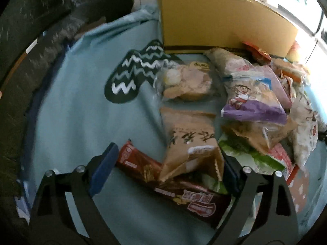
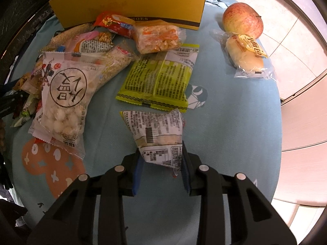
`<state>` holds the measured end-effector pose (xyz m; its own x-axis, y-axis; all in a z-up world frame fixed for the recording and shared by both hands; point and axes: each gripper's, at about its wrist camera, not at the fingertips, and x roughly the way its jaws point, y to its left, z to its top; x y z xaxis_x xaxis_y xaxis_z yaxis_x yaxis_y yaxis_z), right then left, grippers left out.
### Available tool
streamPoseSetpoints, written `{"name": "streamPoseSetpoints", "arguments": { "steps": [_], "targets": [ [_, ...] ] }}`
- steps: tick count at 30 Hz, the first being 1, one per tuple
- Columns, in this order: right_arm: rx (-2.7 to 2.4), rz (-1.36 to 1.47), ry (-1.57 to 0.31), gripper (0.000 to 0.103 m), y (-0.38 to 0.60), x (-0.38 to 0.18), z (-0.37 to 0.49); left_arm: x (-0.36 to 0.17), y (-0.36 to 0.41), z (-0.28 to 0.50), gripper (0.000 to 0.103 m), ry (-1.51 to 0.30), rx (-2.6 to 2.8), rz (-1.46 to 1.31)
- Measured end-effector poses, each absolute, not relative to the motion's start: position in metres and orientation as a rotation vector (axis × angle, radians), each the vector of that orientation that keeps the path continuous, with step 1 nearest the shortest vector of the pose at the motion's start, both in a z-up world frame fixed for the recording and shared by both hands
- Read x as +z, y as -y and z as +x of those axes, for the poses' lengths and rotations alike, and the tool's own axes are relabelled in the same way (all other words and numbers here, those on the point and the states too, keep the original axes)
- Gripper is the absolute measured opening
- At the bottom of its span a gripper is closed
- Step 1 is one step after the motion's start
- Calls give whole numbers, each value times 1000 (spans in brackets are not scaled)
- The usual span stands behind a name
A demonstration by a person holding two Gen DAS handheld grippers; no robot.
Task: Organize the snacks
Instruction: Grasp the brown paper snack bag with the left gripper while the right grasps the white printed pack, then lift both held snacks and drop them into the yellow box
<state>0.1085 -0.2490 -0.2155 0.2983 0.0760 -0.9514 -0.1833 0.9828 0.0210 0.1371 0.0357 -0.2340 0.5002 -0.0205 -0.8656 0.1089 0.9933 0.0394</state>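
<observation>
Right gripper (image 2: 161,170): I have it clamped on a white printed packet (image 2: 157,130), the blue pads pressing both sides of its near end; the packet looks lifted just over the blue cloth (image 2: 235,112) on the worktop.
Left gripper (image 1: 163,169): jaws apart, straddling a red-brown bar (image 1: 184,192) and the near corner of a tan bag (image 1: 190,140); gripping nothing.
Step in hand: by my reading, sorting, with one packet picked and not yet placed.
Next move: I judge the packet must be carried to its group or to the box, then let go.
Middle ground: yellow packet (image 2: 157,77) flat on the cloth; a loose heap of snacks (image 2: 67,71) to its left.
Far side: bread roll (image 2: 245,51) just beside an apple (image 2: 242,20).
Container: yellow box (image 2: 130,2) at the back; its inside is hidden, so I cannot tell the contents.
</observation>
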Motion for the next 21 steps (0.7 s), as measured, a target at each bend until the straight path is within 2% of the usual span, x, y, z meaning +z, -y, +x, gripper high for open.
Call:
{"name": "streamPoseSetpoints", "arguments": {
  "steps": [1, 3, 4, 16, 21],
  "targets": [
    [174, -95, -1256, 33, 250, -215, 108, -234, -36, 137, 83, -1046, -89, 90],
    [177, -92, -1253, 34, 252, -215, 108, -229, -28, 133, 32, -1021, -125, 143],
    [178, -91, -1251, 34, 252, -215, 108, -226, -25, 132, 28, -1019, -143, 148],
    [177, -41, -1245, 33, 259, -213, 104, -198, -20, 99, 25, -986, -254, -16],
    [226, 9, -1189, 33, 268, -191, 94, -181, -23, 75, 25, -942, -263, -40]
  ]
}}
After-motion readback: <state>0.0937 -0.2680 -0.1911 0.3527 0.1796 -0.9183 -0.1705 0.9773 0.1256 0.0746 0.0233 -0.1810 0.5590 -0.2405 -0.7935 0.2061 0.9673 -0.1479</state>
